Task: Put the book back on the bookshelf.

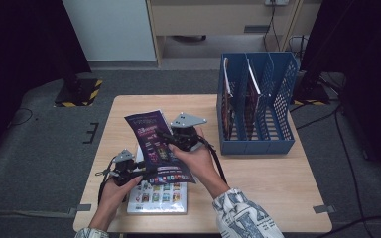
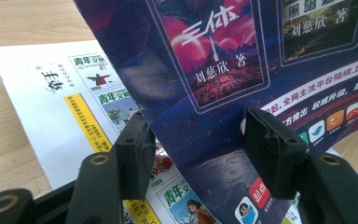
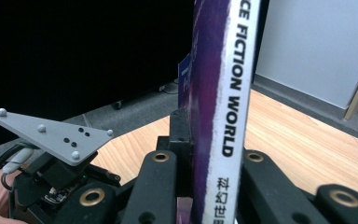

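A purple science-fiction magazine (image 1: 154,144) is held tilted above the table, cover toward me. My right gripper (image 1: 171,140) is shut on its spine; in the right gripper view the white spine (image 3: 235,93) stands upright between the jaws of the right gripper (image 3: 214,158). My left gripper (image 1: 148,173) is at the magazine's lower edge. In the left gripper view the lower part of the cover (image 2: 223,93) hangs between the jaws of the left gripper (image 2: 203,149), which stand apart without pinching it. The left gripper's grey plate (image 3: 51,135) shows beside the right one.
A white magazine (image 1: 156,198) lies flat on the wooden table (image 1: 278,188) under the held one, near the front edge. A blue three-slot file rack (image 1: 258,147) stands at the right, with magazines (image 1: 226,104) upright in its left slots.
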The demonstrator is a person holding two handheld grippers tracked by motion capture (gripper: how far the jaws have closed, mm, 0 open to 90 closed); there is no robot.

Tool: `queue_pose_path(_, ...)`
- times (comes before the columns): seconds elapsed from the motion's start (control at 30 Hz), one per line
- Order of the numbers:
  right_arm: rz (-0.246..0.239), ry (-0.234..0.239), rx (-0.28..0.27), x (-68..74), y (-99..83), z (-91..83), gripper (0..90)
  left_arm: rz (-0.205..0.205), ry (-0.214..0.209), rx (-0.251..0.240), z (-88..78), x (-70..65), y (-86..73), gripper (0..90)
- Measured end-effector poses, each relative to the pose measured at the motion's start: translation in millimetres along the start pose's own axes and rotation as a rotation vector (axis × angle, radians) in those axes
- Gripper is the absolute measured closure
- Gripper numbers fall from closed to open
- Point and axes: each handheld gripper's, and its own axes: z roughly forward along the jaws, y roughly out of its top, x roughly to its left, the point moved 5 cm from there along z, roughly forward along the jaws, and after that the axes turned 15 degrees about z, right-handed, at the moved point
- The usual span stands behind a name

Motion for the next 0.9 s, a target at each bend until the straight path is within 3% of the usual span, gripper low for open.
queue_pose_path(0.17,-0.003,0.011,0.002,-0.5,-2.0,-0.2,82.4,-0.041,0.003,0.01,-4.0,3.9,1.8,56.9)
queue_pose_path(0.27,-0.005,0.01,0.005,-2.4,-3.6,-0.6,82.4,-0.04,0.015,0.008,-7.5,4.8,3.2,65.6)
queue_pose_path(0.47,0.001,0.012,0.011,-5.7,-4.7,-3.6,82.4,-0.04,0.042,0.005,-11.1,6.2,4.9,72.7)
queue_pose_path(0.67,-0.012,-0.005,0.022,-11.1,-3.7,-8.6,80.0,-0.002,0.077,-0.003,-15.8,6.5,8.4,76.3)
queue_pose_path(0.9,-0.026,0.021,0.046,-10.3,-1.8,-8.9,75.6,0.051,0.104,0.003,-17.9,3.0,13.1,76.8)
